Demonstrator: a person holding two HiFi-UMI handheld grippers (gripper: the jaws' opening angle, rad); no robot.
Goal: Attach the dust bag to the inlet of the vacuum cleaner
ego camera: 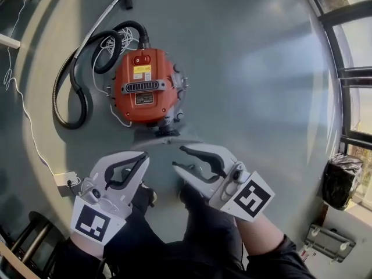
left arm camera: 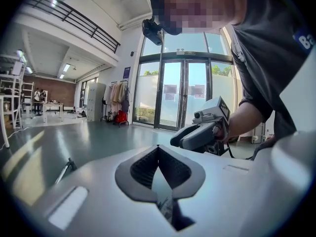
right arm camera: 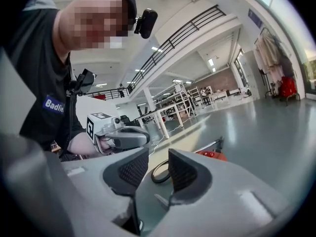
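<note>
L gripper [ego camera: 143,157] jaws shut, empty; R gripper [ego camera: 178,157] jaws narrowly apart, nothing btwn. Orange vacuum [ego camera: 145,86] sits on floor just ahead, hose [ego camera: 75,97] looped at its left. Dust bag not seen; prob. light, floppy, so grip its stiff collar.

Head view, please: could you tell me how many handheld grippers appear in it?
2. The left gripper sits lower left, jaws together; the right gripper sits right of it, jaws slightly apart and empty. Both show below the orange vacuum cleaner. None seems hidden.
</note>
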